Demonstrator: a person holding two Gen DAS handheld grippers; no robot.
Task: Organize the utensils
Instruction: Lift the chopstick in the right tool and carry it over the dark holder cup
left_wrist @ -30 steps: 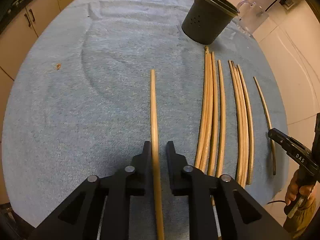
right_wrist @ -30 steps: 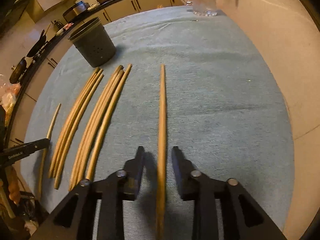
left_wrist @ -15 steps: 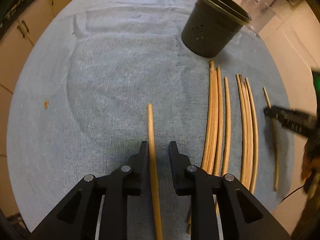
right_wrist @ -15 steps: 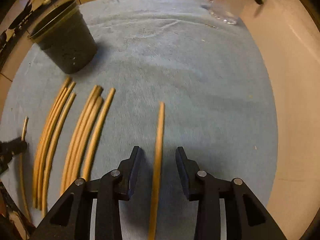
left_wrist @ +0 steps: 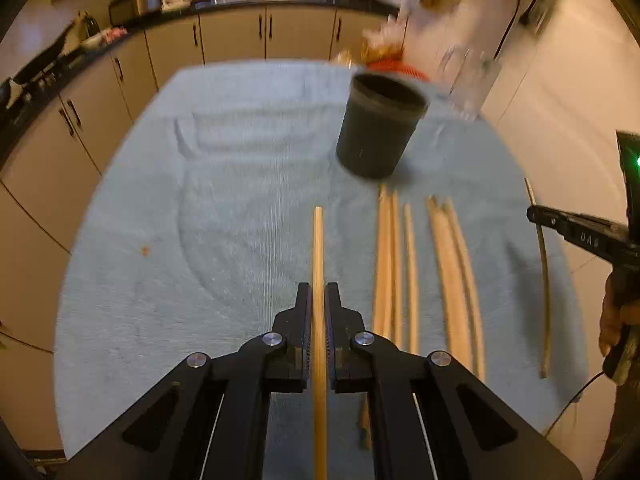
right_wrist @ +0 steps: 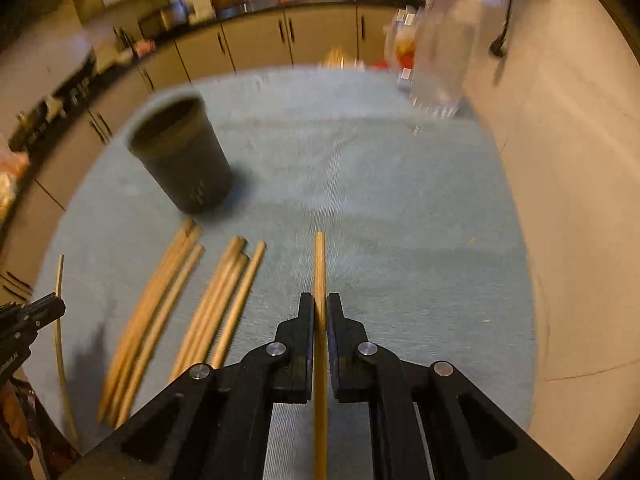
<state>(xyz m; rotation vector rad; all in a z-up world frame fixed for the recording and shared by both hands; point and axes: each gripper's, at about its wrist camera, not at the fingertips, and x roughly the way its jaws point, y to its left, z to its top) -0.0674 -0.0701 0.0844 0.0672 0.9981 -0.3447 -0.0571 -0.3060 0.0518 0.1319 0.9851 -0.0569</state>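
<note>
A: What do the grippers look like?

B: The left gripper (left_wrist: 319,300) is matte black plastic: two flat fingers (left_wrist: 303,320) with ribbed inner pads, on angular arms with triangular cut-outs. Four round silver screws (left_wrist: 272,338) sit at the joints, and thin pale lines run down the arms.

A: And the other?

B: The right gripper (right_wrist: 320,312) has the same build. From the left camera its side bears white letters, with a green light above.

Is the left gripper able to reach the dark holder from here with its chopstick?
Probably yes. The left gripper, jaws shut on its chopstick, faces open towel up to the dark holder; the loose chopsticks lie off to the side.
</note>
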